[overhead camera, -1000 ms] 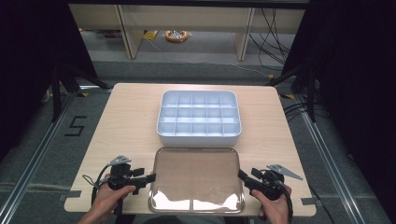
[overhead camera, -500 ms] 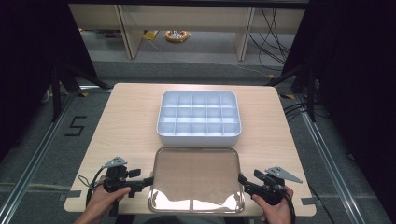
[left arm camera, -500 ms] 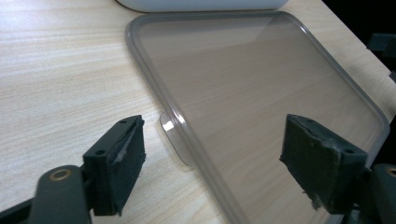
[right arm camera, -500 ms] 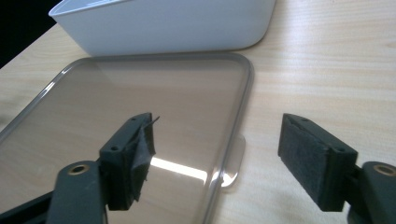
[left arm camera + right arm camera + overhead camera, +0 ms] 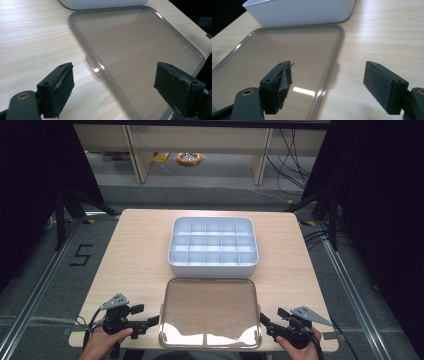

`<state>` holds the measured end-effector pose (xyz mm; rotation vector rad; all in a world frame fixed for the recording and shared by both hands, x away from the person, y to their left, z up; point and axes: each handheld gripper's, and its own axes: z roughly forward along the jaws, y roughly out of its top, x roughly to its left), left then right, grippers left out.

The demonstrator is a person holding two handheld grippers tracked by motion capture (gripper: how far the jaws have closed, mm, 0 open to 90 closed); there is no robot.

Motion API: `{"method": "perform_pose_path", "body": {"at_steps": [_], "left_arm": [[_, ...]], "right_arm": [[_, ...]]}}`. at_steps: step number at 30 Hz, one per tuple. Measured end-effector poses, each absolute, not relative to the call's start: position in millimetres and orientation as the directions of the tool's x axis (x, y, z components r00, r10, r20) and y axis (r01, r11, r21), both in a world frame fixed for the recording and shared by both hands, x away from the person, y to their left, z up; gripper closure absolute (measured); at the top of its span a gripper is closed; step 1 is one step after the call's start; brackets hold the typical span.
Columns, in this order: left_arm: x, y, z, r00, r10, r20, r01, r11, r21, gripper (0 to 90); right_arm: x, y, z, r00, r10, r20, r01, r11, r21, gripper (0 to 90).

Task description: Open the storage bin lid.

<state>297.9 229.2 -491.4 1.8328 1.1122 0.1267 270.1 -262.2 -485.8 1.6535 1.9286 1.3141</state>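
A wooden table bears a clear lid, lying flat just before the white divided box. The left gripper and right gripper flank the lid, their jaws just opened wide, gripping nothing.

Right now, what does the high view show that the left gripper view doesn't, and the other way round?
High view alone: the whole divided box with its empty compartments, both grippers at the lid's short ends, left gripper and right gripper, and the floor beyond the table. Left gripper view alone: close up, a small clear tab on the lid's edge, and worn pads on open jaws that have just been opening, with nothing pressed between them. Both: the clear lid lying flat on the wooden table, close against the box.
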Motion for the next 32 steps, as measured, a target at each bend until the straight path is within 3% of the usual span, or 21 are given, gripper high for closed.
{"method": "perform_pose_path", "body": {"at_steps": [2, 13, 19, 32], "left_arm": [[294.5, 229.2, -492.0, 0.573, 0.737, -0.359, 0.635, -0.123, 0.763, 15.3], [282.2, 232.3, -493.9, 0.561, 0.735, -0.382, 0.652, -0.108, 0.751, 15.3], [279.1, 232.2, -494.1, 0.565, 0.733, -0.379, 0.650, -0.113, 0.751, 15.3], [278.3, 231.3, -495.1, 0.563, 0.731, -0.386, 0.655, -0.111, 0.747, 15.4]], "right_arm": [[271.1, -267.2, -488.0, -0.345, 0.889, 0.300, 0.592, -0.042, 0.805, 23.7], [259.2, -275.9, -487.8, -0.319, 0.908, 0.273, 0.590, -0.035, 0.807, 23.7], [257.7, -276.7, -490.2, -0.302, 0.896, 0.326, 0.594, -0.090, 0.799, 23.6], [260.4, -279.3, -492.1, -0.318, 0.893, 0.318, 0.586, -0.078, 0.807, 24.3]]}}
